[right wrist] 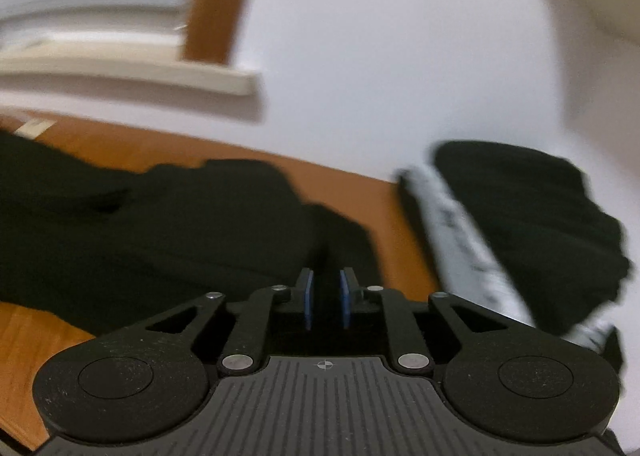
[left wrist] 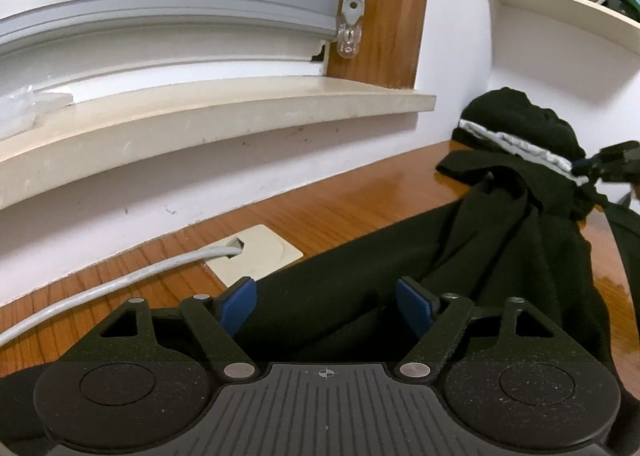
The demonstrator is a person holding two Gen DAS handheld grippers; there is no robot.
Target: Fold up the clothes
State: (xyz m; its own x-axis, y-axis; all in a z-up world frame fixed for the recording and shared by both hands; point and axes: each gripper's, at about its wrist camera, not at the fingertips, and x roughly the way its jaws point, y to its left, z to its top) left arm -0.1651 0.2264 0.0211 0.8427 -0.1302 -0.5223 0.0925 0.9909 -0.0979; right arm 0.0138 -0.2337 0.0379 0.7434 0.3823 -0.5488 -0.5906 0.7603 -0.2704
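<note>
Left gripper (left wrist: 326, 306) spread wide over black cloth (left wrist: 360, 288), pads clear of it, gripping nothing. Right gripper (right wrist: 326, 298) nearly closed, narrow gap, apparently empty. Cloth sprawled across wooden desk (left wrist: 320, 212), bunched toward a dark pile (left wrist: 516, 124) at the wall. Risk: catching two layers and dragging the bunch crooked. Cable (left wrist: 120, 280) close on the left; sill (left wrist: 200, 124) overhanging behind; bare desk only along the wall.
</note>
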